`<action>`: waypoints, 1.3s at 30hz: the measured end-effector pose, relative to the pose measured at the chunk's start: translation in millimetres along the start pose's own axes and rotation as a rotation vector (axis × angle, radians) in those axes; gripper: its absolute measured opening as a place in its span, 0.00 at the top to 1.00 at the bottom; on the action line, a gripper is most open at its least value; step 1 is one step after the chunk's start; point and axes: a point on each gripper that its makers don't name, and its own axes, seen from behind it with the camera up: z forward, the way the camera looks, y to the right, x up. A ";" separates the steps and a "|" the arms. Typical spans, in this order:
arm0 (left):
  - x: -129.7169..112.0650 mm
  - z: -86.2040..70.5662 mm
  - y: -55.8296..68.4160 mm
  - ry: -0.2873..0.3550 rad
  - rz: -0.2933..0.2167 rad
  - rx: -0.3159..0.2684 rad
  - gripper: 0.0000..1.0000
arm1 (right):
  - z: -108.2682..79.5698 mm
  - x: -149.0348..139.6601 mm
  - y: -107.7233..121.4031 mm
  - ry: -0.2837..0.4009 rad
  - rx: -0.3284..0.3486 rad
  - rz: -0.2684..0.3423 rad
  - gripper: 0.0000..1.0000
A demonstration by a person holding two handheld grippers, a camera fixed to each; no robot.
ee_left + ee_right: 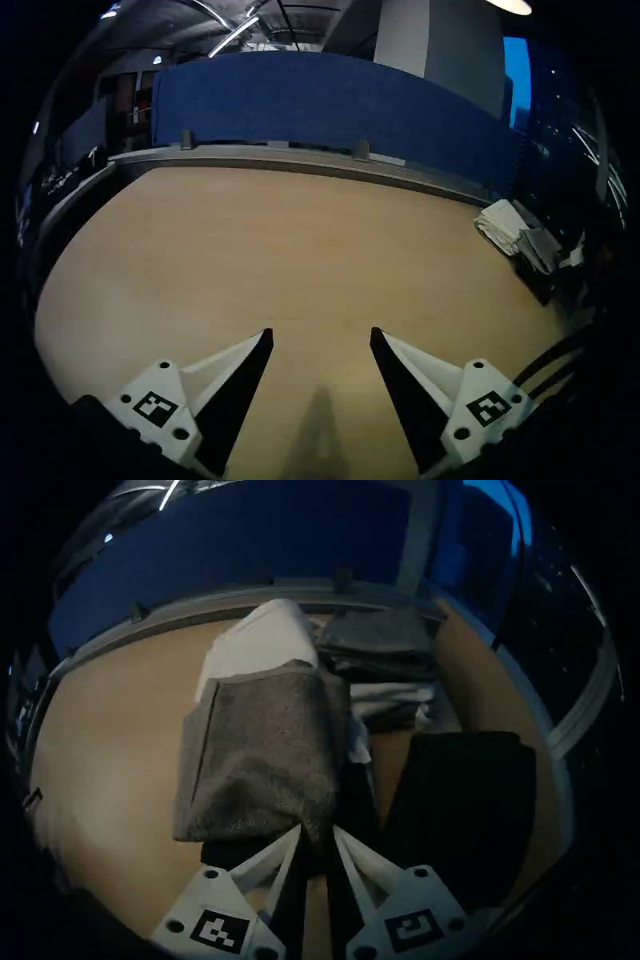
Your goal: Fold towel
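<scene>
Above the light wooden table, the left gripper hangs spread wide, holding nothing. Farther along that table, the right gripper has its 2 fingers clamped on the near edge of the folded grey terry towel, which extends away from them.

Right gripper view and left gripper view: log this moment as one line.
left gripper: open over table | right gripper: shut on gray towel | black towel: on table beside it
</scene>
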 end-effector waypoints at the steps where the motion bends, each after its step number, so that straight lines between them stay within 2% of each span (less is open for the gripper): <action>1: 0.4 -0.8 -0.1 0.002 0.000 0.000 0.10 | -0.7 -0.3 2.6 0.001 -0.010 -0.010 0.76; 4: 2.6 -3.0 0.7 0.009 0.001 0.000 0.10 | -3.7 -0.6 10.0 0.004 -0.046 -0.043 0.35; 5: 3.9 -3.5 1.5 0.012 0.001 -0.001 0.10 | -5.1 -0.3 12.0 0.006 -0.059 -0.055 0.26; 8: 10.1 -5.9 5.6 0.030 0.000 -0.004 0.10 | -10.5 2.0 16.2 0.020 -0.090 -0.084 0.03; 9: 12.7 -6.8 7.3 0.037 0.000 -0.006 0.10 | -12.8 3.4 16.9 0.028 -0.097 -0.091 0.00; 12: 19.2 -8.2 12.0 0.057 0.003 -0.015 0.10 | -21.0 13.9 12.1 0.084 -0.100 -0.083 0.00; 15: 24.4 -7.9 13.6 0.074 0.011 -0.017 0.10 | -34.2 29.6 -2.1 0.165 -0.081 -0.058 0.00; 20: 32.4 -9.7 16.6 0.097 0.032 -0.021 0.10 | -55.1 47.5 -38.6 0.288 -0.043 -0.036 0.00; 24: 38.0 -11.9 20.8 0.116 0.045 -0.036 0.10 | -67.4 52.8 -77.0 0.371 -0.013 -0.026 0.00; 30: 43.5 -15.6 18.1 0.149 0.076 -0.036 0.10 | -77.6 43.6 -138.2 0.467 0.048 0.004 0.00; 39: 49.7 -32.8 -2.9 0.287 0.121 -0.014 0.10 | -86.6 0.9 -219.4 0.587 0.141 0.011 0.00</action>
